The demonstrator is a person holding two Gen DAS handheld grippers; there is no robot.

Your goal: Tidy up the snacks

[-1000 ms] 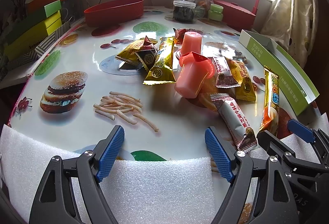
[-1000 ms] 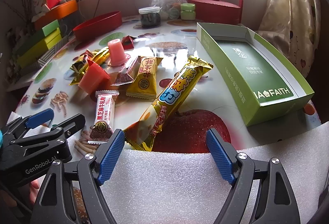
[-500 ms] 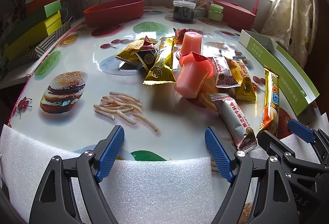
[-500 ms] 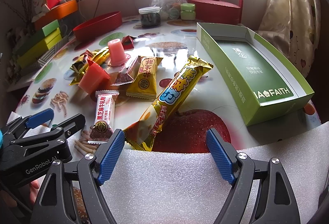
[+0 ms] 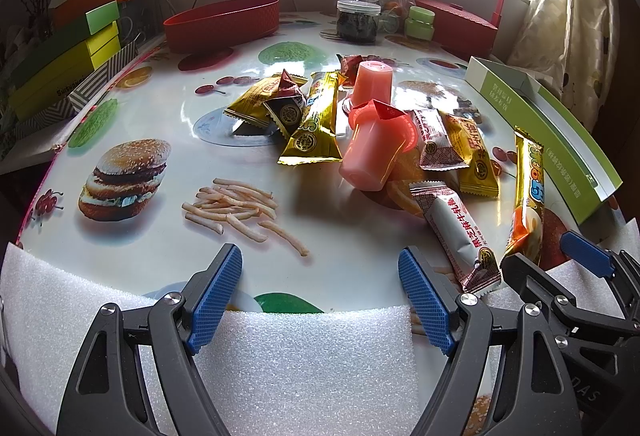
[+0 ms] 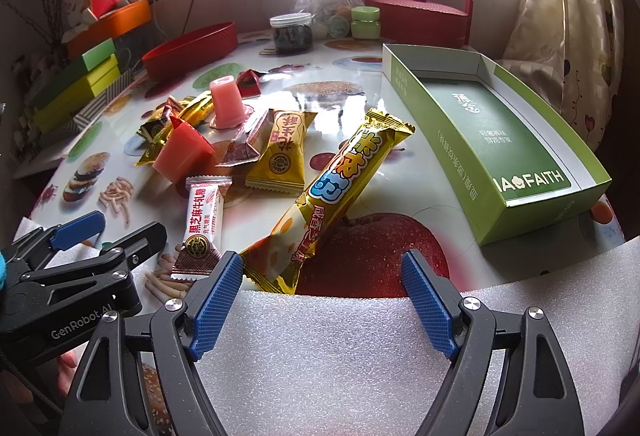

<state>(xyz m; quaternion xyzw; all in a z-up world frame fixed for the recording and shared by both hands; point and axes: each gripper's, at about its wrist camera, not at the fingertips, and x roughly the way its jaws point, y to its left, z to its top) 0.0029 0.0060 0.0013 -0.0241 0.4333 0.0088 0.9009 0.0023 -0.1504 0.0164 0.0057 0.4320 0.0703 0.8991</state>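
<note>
Comparing successive views shows no change: both the left gripper (image 5: 320,286) and right gripper (image 6: 322,290) remain spread apart, empty, over the foam edge. Snacks lie loose; the long yellow bar (image 6: 334,198) sits nearest, apparently unobstructed, beside the empty green box (image 6: 532,204).

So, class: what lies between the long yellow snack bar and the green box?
Nothing: in the right wrist view, bare tabletop separates the long yellow snack bar from the green box.
</note>
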